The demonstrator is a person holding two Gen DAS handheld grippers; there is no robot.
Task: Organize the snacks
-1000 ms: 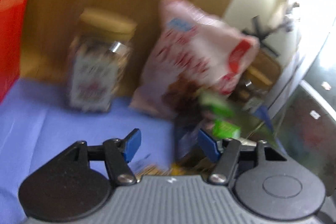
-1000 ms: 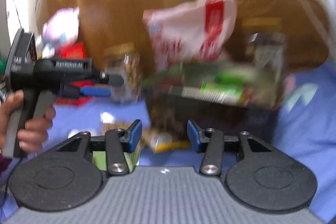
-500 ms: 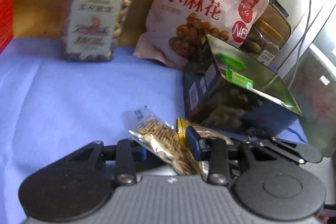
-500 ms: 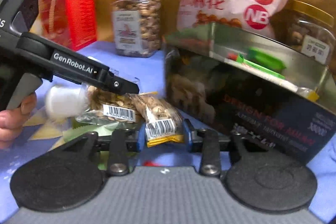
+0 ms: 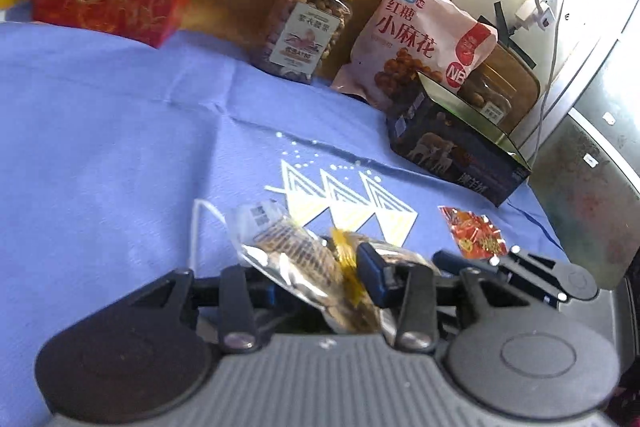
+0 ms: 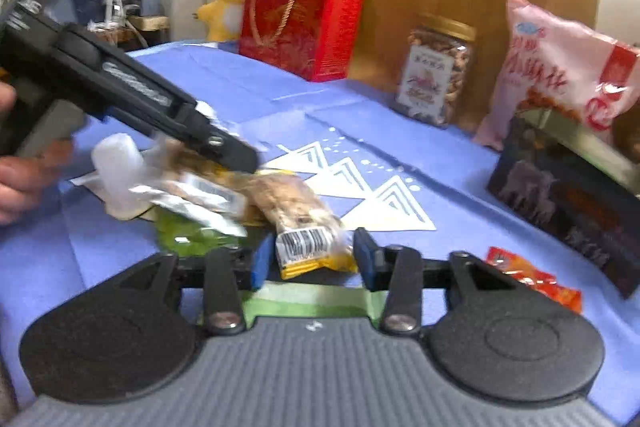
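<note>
My left gripper (image 5: 320, 279) is shut on a clear packet of seeds (image 5: 280, 251), though its jaws are easing open; a yellow-edged packet (image 5: 352, 291) leans against it. In the right wrist view the left gripper (image 6: 236, 155) hangs over a small heap of packets, a hand on its handle. My right gripper (image 6: 310, 259) is opening. The yellow-edged barcode packet (image 6: 304, 227) lies between its pads with a gap at each side. A dark open box (image 6: 560, 195) stands off to the right, and a red packet (image 6: 532, 279) lies near it on the blue cloth (image 5: 120, 131).
Along the back stand a red gift box (image 6: 304, 19), a jar of nuts (image 6: 436, 67) and a pink snack bag (image 6: 560, 67). A green packet (image 6: 188, 231) and a white object (image 6: 116, 167) lie under the left gripper. Plush toys sit behind the gift box.
Both grippers have drawn back from the dark box, which now looks smaller and farther. The right jaws have widened off the yellow packet. The left gripper still carries the clear packet.
</note>
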